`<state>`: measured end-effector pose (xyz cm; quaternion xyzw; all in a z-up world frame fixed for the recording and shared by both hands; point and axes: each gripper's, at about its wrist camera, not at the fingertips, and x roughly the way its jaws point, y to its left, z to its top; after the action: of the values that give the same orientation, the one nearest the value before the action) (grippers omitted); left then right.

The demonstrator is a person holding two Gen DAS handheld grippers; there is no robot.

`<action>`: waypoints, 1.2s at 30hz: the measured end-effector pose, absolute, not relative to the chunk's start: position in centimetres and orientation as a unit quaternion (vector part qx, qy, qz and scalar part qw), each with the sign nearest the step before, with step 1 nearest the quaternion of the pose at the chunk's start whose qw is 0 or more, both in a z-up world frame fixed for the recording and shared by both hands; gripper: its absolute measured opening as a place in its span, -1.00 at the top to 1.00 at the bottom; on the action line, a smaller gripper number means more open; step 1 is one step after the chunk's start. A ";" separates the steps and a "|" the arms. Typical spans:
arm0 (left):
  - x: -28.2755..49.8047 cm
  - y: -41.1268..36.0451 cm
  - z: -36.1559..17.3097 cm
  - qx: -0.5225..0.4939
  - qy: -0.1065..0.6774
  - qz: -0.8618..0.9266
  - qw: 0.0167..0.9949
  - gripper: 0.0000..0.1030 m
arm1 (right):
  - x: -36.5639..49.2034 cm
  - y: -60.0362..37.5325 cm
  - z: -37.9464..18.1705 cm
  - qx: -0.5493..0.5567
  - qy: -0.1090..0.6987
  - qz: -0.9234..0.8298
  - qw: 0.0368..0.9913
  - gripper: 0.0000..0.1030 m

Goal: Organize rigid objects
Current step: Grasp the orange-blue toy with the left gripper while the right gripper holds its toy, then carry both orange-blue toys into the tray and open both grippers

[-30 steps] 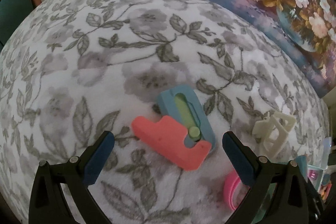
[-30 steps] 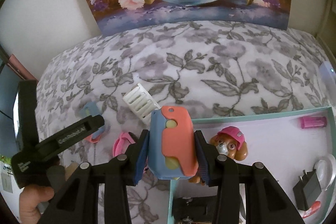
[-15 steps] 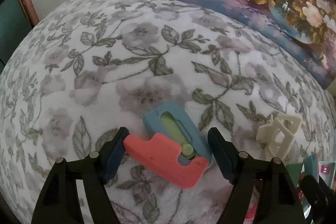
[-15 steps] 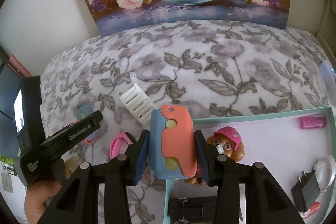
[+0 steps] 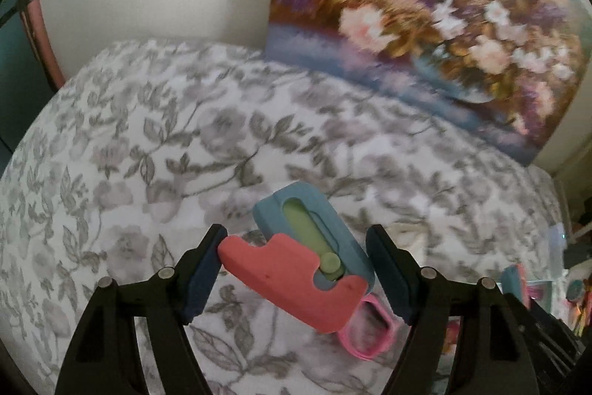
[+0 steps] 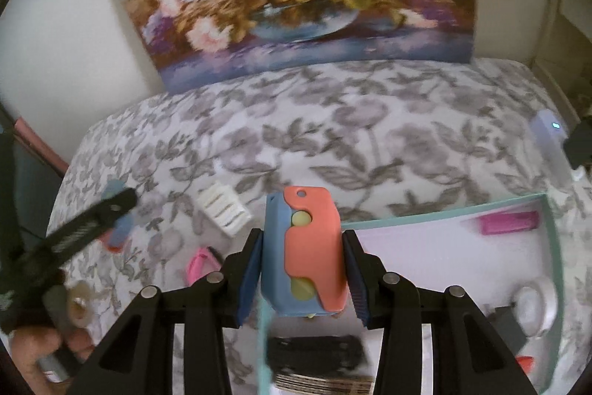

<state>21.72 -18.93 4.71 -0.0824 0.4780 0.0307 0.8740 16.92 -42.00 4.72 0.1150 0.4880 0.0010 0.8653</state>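
1. Slippage is your first risk on the left: your left gripper (image 5: 296, 269) is clenched on a coral-and-blue plastic slider toy with a green peg (image 5: 299, 261), but the toy sits skewed between the pads, caught by its corners and lifted just above the grey-flowered white bedspread (image 5: 148, 143). A quick swing could twist it loose.
2. Your right gripper (image 6: 301, 269) is clamped squarely on a second coral-and-blue plastic slider toy with yellow-green pegs (image 6: 303, 250), which hangs over the near left wall of the mint-rimmed white tray (image 6: 551, 232). Let go there and it could strike that rim and tumble onto the bedspread outside the tray.
3. Inside the tray, a black folded tool (image 6: 314, 352) lies right under the right-hand toy; dropping onto it would leave the toy tilted.
4. Left of the tray, a pink plastic frame (image 5: 370, 328) and a white ribbed plastic piece (image 6: 224, 208) lie near your left gripper's path and could be knocked.
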 end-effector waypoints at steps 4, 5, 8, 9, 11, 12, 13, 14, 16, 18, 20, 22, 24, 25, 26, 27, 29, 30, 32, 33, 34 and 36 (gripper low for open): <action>20.9 -21.3 6.8 -0.073 0.469 0.000 0.880 -0.52 | 16.5 -45.3 4.7 0.124 0.492 -0.031 0.861 0.13; 20.7 -21.9 7.1 -0.070 0.468 -0.008 0.881 -0.52 | 16.4 -46.0 4.6 0.127 0.492 -0.037 0.860 0.13; 20.3 -24.0 7.5 -0.060 0.471 -0.031 0.879 -0.52 | 15.8 -48.9 4.1 0.133 0.497 -0.072 0.854 0.13; 20.2 -24.7 7.3 -0.056 0.474 -0.037 0.878 -0.52 | 15.6 -49.8 3.9 0.133 0.500 -0.085 0.852 0.13; 20.1 -26.5 7.1 -0.048 0.482 -0.057 0.873 -0.52 | 15.3 -51.6 3.6 0.142 0.504 -0.101 0.846 0.13; 19.9 -27.1 7.1 -0.047 0.485 -0.065 0.871 -0.52 | 15.0 -52.5 3.4 0.150 0.506 -0.107 0.843 0.13; 19.8 -27.9 7.0 -0.045 0.489 -0.076 0.868 -0.52 | 14.8 -53.3 3.3 0.157 0.506 -0.113 0.840 0.13; 19.7 -28.9 6.9 -0.042 0.493 -0.088 0.864 -0.52 | 14.5 -54.1 3.2 0.163 0.507 -0.120 0.838 0.13; 19.4 -30.3 6.7 -0.035 0.499 -0.104 0.860 -0.52 | 14.1 -55.2 3.1 0.168 0.508 -0.129 0.835 0.13; 19.0 -31.9 6.4 -0.019 0.504 -0.113 0.856 -0.52 | 13.8 -56.1 3.0 0.173 0.508 -0.136 0.833 0.12; 18.6 -33.4 6.1 -0.004 0.508 -0.124 0.852 -0.52 | 13.7 -56.7 2.8 0.178 0.509 -0.140 0.831 0.12; 18.1 -34.7 5.9 0.008 0.511 -0.136 0.849 -0.52 | 13.6 -57.0 2.6 0.181 0.511 -0.141 0.829 0.12; 17.6 -36.3 5.6 0.025 0.513 -0.148 0.845 -0.52 | 13.4 -57.1 2.3 0.182 0.513 -0.140 0.827 0.12; 17.5 -36.8 5.4 0.032 0.515 -0.152 0.843 -0.52 | 13.5 -57.1 2.2 0.182 0.514 -0.141 0.826 0.12; 17.4 -37.3 5.2 0.039 0.516 -0.155 0.841 -0.52 | 13.4 -57.2 2.0 0.182 0.515 -0.141 0.826 0.12; 17.3 -37.7 5.0 0.046 0.518 -0.156 0.840 -0.52 | 13.4 -57.2 1.8 0.183 0.517 -0.141 0.824 0.12; 16.9 -38.6 4.7 0.065 0.518 -0.156 0.839 -0.52 | 13.4 -57.2 1.5 0.185 0.520 -0.140 0.822 0.12; 16.7 -38.9 4.5 0.072 0.518 -0.157 0.838 -0.52 | 13.4 -57.2 1.3 0.185 0.522 -0.139 0.821 0.12; 16.5 -39.6 4.2 0.084 0.519 -0.163 0.835 -0.52 | 13.3 -57.1 0.9 0.184 0.527 -0.139 0.818 0.12; 16.5 -39.8 4.0 0.087 0.521 -0.165 0.833 -0.52 | 13.3 -57.1 0.7 0.185 0.528 -0.138 0.817 0.12; 16.5 -40.1 3.8 0.091 0.523 -0.166 0.831 -0.52 | 13.3 -57.1 0.6 0.186 0.530 -0.138 0.816 0.12; 16.5 -40.3 3.4 0.095 0.527 -0.167 0.828 -0.52 | 13.3 -57.1 0.4 0.185 0.532 -0.138 0.814 0.12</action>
<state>16.45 -40.27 3.41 0.0950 0.5269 -0.1672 0.8279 13.32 -57.14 0.43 0.1852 0.5325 -0.1385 0.8142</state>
